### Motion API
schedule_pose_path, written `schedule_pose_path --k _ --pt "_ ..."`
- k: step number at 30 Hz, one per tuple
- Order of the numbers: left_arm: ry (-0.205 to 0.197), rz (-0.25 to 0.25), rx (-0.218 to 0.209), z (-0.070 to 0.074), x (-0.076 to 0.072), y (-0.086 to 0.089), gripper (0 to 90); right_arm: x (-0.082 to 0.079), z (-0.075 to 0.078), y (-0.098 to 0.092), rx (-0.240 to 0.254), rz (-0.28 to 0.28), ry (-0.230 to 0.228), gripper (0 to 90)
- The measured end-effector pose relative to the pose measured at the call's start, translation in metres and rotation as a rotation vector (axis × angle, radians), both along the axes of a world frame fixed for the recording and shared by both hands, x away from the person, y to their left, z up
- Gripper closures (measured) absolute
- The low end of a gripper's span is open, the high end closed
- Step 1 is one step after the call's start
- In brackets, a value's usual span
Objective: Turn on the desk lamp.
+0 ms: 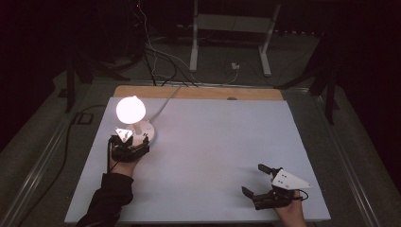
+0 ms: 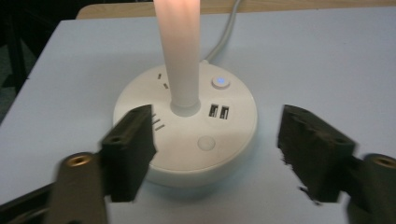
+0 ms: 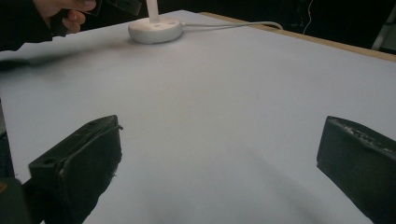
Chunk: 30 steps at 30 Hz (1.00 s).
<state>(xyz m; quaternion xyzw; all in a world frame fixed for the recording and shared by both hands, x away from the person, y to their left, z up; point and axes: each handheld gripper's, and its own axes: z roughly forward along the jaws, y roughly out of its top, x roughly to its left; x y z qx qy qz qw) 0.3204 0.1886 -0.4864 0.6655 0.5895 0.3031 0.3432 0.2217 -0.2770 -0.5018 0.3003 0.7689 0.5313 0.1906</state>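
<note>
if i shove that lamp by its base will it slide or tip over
The lamp probably slides rather than tips: its round base is wide and flat on the smooth table. Pushed high on the thin stem, the glowing shade might make it top-heavy. The cord behind could drag.

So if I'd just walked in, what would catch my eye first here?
Surely the glowing round white lamp head, the one bright spot in a dark room, over the far left of the pale blue table. Next, the left gripper, jaws open, right at the lamp's round white base, which carries a small blue-lit button. The right gripper rests open at the near right edge.
</note>
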Motion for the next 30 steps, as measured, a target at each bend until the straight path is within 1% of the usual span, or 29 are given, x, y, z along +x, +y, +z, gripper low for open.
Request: schedule_pose_path --k 2,3,5,7,8,10,12,16,19,21,26,28,30 --pt "0.007 0.006 0.004 0.001 -0.001 -0.001 16.8 0.0 0.0 0.0 0.0 0.001 0.002 0.0" --pt "0.01 0.003 0.005 0.002 -0.001 -0.001 16.3 0.0 0.0 0.0 -0.001 0.002 0.003 0.0" --pt "0.028 0.001 0.004 0.003 -0.002 -0.002 10.3 0.001 -0.001 0.001 -0.002 0.004 0.004 0.0" --pt "0.036 -0.009 -0.009 0.004 -0.003 -0.002 7.2 0.001 -0.001 0.001 -0.005 0.007 0.002 0.0" --pt "0.038 -0.02 -0.017 0.005 -0.005 -0.001 3.1 0.002 0.0 0.001 -0.005 0.008 0.003 0.0" --pt "0.029 -0.031 -0.034 0.008 -0.008 0.0 1.1 0.002 -0.001 0.002 -0.004 0.011 0.003 0.0" --pt "0.021 -0.041 -0.042 0.011 -0.011 0.0 0.4 0.002 -0.001 0.002 -0.005 0.013 0.005 0.0" --pt "0.012 -0.082 -0.059 0.016 -0.018 0.002 0.3 0.002 0.0 0.002 -0.003 0.014 0.003 0.0" --pt "0.015 -0.103 -0.074 0.018 -0.022 0.004 0.3 0.002 0.0 0.002 -0.001 0.013 0.003 0.0" --pt "0.026 -0.126 -0.079 0.019 -0.024 0.004 0.3 0.002 0.0 0.001 -0.002 0.013 0.004 0.0" --pt "0.036 -0.18 -0.093 0.019 -0.032 0.004 0.3 0.002 0.0 0.002 -0.002 0.014 0.004 0.0" --pt "0.041 -0.205 -0.091 0.018 -0.035 0.004 0.4 0.002 0.0 0.002 -0.002 0.015 0.003 0.0" --pt "0.046 -0.228 -0.106 0.018 -0.038 0.006 0.4 0.002 0.0 0.002 -0.002 0.015 0.001 0.0"
